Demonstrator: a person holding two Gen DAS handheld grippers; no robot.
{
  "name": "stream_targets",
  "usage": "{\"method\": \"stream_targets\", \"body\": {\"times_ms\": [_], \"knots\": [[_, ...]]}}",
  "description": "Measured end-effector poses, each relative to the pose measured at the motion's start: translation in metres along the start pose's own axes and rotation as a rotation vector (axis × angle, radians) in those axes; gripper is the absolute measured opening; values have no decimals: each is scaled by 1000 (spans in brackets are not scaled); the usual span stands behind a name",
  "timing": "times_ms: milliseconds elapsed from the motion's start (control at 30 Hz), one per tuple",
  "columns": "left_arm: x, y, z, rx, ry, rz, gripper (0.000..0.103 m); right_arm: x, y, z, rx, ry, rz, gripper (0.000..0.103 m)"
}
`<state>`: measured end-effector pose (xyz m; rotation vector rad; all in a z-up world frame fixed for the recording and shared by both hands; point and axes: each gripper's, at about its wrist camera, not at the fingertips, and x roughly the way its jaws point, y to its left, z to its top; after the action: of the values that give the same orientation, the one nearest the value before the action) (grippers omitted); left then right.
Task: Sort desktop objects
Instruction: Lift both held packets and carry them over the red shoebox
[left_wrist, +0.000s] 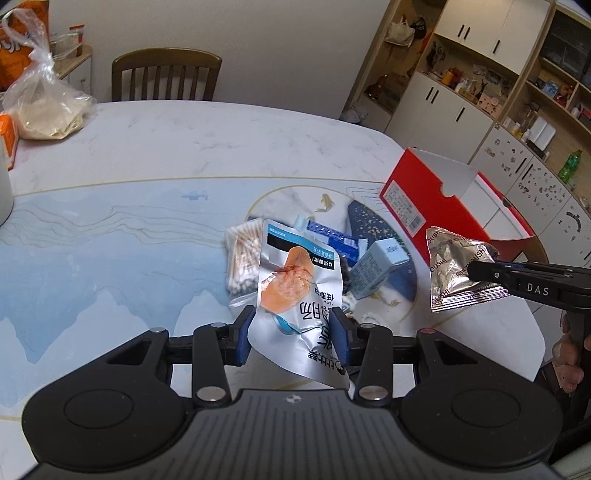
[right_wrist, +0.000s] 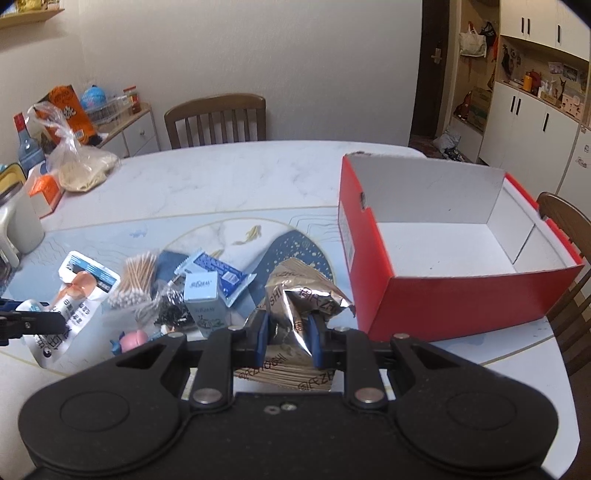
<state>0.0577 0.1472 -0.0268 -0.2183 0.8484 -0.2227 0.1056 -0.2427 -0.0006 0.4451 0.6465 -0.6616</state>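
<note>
Looking along the left wrist view, the left gripper (left_wrist: 293, 334) is seen clamped on a white snack pouch (left_wrist: 291, 291), whose long axis runs straight ahead between the blue pads (left_wrist: 339, 332) and away from the camera. The pouch is held above the pile of small items, among them a bundle of cotton swabs (left_wrist: 242, 258) and a small pale blue carton (left_wrist: 376, 267). The red box (left_wrist: 413, 201) is seen forward and to the right, beyond the pile. The right gripper (left_wrist: 476, 271) enters from the right edge, closed on a crumpled foil packet (left_wrist: 450, 273), and it sits between the left gripper and the box.

In the right wrist view, the right gripper (right_wrist: 286, 334) is shown pinching the foil packet (right_wrist: 299, 295) between its pads. The red box (right_wrist: 443, 291) lies just ahead and to the right, its open white interior unoccupied and its near red wall close beside the packet. The right hand is judged the nearer to the box, so a short carry forward-right over that wall is likely called for. The left gripper (right_wrist: 55, 325) with its snack pouch (right_wrist: 79, 295) is seen well off to the left.
</note>
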Motion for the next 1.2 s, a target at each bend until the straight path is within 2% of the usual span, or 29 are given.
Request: {"method": "stream_targets", "body": {"times_ms": [200,600,1200], "knots": [[1,-15,11,26,-13,-33,41,-14,-6,6,18,-24,0,22],[4,-62,32,82,-66,-35,41,-32,-36,23,12,-76,34,22],[50,-172,74,183,-90,-42,42,-30,-130,49,-13,-100,42,22]]}}
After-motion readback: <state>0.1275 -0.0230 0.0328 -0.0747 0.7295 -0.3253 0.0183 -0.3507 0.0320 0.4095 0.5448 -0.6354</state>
